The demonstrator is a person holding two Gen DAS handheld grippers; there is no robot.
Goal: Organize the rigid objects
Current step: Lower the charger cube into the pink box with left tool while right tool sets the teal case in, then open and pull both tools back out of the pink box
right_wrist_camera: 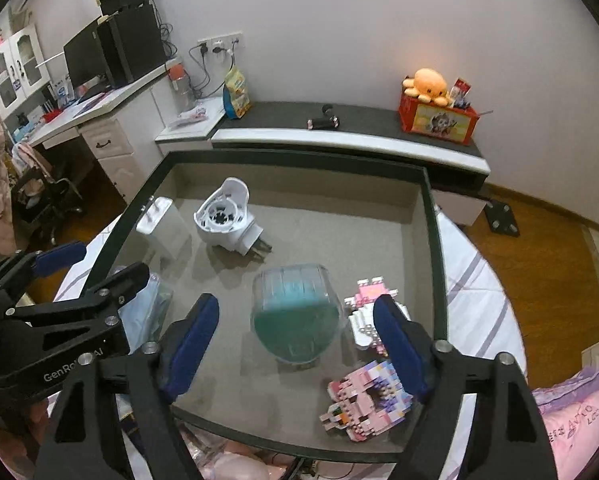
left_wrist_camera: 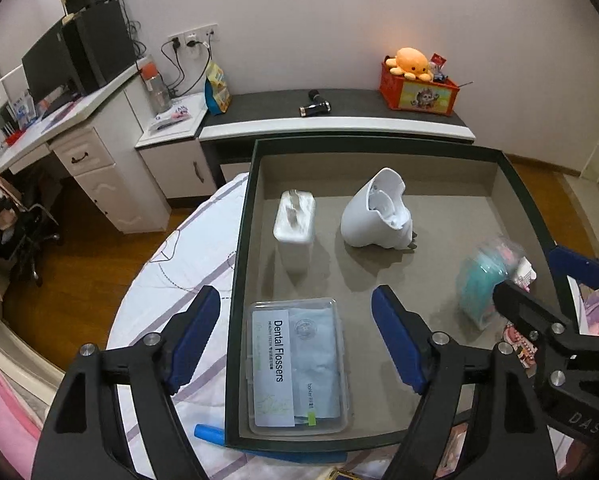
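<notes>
A shallow tray (left_wrist_camera: pixel 238 280) with a dark green rim and grey floor lies on a bed. In the left wrist view a clear "Dental Flossers" box (left_wrist_camera: pixel 295 364) rests flat in the near left corner. My left gripper (left_wrist_camera: pixel 299 320) is open above it, pads clear of its sides. Farther back stand a white charger block (left_wrist_camera: pixel 293 220) and a white rounded plug device (left_wrist_camera: pixel 379 216). In the right wrist view my right gripper (right_wrist_camera: pixel 295 320) is open around a clear tub of teal pieces (right_wrist_camera: pixel 295 312), not touching it. Pink block models (right_wrist_camera: pixel 363 396) lie at the right finger.
The tray (right_wrist_camera: pixel 435 260) sits on a striped sheet (left_wrist_camera: pixel 171 280). A blue pen (left_wrist_camera: pixel 209 432) lies by its near left corner. Behind are a low cabinet (left_wrist_camera: pixel 339 120) with a red box and orange plush (left_wrist_camera: pixel 415 64), and a desk (left_wrist_camera: pixel 79 120) at the left.
</notes>
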